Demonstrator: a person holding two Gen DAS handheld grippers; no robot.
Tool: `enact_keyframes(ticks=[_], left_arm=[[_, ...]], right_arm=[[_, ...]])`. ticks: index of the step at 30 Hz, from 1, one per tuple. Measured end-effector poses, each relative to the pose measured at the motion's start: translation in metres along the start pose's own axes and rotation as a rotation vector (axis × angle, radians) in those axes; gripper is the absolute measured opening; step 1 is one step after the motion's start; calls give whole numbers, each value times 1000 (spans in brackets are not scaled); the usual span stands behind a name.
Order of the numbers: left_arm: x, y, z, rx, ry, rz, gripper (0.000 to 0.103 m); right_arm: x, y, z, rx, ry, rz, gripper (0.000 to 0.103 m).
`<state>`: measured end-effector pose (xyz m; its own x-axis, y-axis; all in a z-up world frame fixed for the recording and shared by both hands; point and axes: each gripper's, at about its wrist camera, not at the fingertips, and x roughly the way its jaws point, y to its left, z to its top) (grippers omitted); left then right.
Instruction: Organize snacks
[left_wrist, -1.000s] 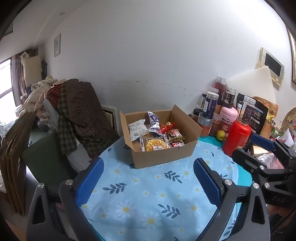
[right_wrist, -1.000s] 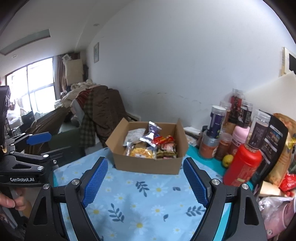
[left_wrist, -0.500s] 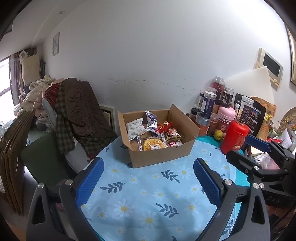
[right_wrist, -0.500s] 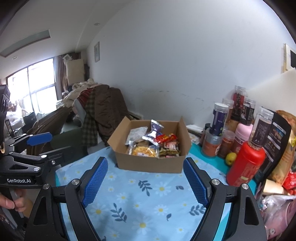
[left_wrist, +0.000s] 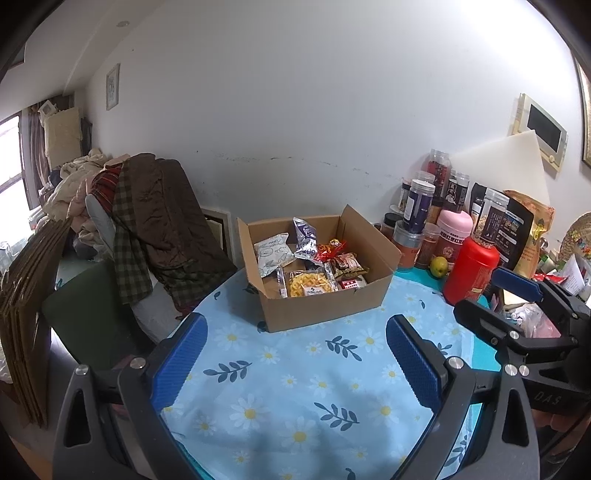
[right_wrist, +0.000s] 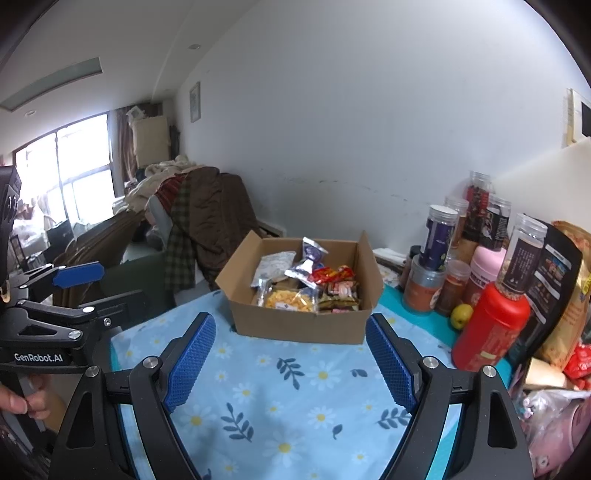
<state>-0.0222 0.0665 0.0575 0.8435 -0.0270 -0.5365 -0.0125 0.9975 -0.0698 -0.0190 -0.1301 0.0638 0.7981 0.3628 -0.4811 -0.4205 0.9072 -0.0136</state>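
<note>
Left gripper housing: white "GenRobot.AI" lettering.

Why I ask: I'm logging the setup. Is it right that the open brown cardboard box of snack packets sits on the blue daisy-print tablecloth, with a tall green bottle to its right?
Nearly. The tall bottle right of the brown cardboard box is red, not green, as the right wrist view shows. The box does sit on the blue daisy-print tablecloth.

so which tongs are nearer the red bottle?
Right. The right tongs sit just left of the red bottle; the left tongs are further left, with the right tongs between them and it.
</note>
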Motion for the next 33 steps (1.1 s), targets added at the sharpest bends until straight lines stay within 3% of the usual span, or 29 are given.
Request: enact_keyframes(ticks=[33], left_arm=[[6, 1, -3, 26, 21, -22, 99]], right_arm=[[-7, -9, 1, 11, -13, -42, 85]])
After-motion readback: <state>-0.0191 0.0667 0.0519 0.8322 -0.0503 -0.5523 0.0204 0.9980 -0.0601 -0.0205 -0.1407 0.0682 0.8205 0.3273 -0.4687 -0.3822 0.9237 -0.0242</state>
